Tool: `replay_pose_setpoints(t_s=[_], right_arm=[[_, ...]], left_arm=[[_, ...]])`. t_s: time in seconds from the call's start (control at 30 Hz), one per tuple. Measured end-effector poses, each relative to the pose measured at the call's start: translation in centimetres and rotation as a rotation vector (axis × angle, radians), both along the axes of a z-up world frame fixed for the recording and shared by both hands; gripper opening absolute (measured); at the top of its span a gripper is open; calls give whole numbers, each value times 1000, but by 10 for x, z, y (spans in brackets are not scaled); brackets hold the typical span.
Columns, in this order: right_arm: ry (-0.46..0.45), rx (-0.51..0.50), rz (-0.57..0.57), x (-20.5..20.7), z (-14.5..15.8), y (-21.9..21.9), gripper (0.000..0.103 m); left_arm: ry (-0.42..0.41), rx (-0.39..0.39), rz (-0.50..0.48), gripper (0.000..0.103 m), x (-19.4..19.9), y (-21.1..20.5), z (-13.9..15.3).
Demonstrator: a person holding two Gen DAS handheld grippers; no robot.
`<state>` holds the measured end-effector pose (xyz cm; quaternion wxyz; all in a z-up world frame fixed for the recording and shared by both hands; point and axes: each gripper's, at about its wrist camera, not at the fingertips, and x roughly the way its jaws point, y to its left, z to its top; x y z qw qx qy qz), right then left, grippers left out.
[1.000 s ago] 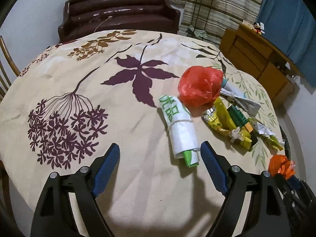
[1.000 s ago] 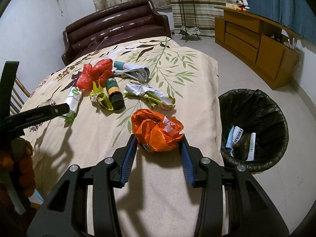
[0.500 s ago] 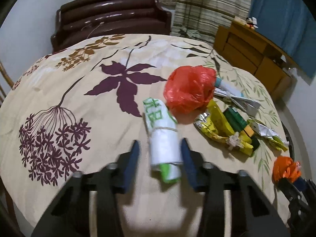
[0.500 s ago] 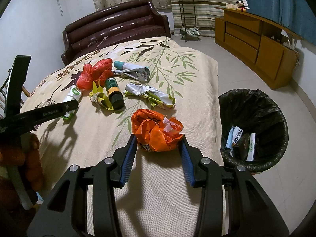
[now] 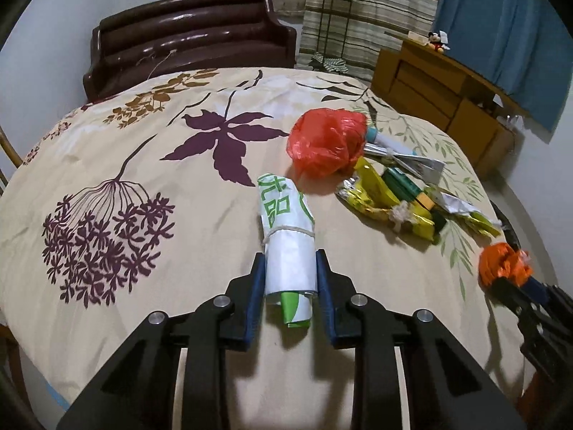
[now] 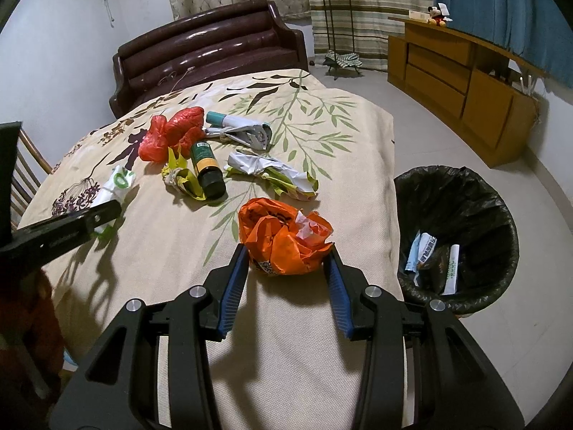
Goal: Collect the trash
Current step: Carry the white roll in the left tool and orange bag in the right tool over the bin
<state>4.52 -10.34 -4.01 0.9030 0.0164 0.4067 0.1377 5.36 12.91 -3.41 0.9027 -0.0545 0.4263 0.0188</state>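
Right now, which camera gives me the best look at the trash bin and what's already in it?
The right wrist view. The black-lined trash bin sits on the floor beside the table, its opening facing the camera, with a few white wrappers visible inside. The left wrist view shows no clear bin, at most a dark sliver at the table's right edge.

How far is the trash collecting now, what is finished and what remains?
Done: a few wrappers lie in the bin. In hand: the left gripper clamps the white roll; the right gripper clamps the orange bag. Left: red bag, bottle, other wrappers.
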Motion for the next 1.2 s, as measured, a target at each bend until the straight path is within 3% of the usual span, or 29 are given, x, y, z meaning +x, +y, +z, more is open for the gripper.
replay_pose_setpoints(t_s=[0.5,0.9,1.2], right_arm=[[-72,0,-23,-11,27,-8,42],[-128,-46,-232,9,43,-88,42],[-124,-74,-338,28,38,-140,42]], left_arm=[[-91,-3,-98,28,-22,-43,21],[-159,-14,-212,28,4,-111,38],[-171,13,-307,28,29,-173,34]])
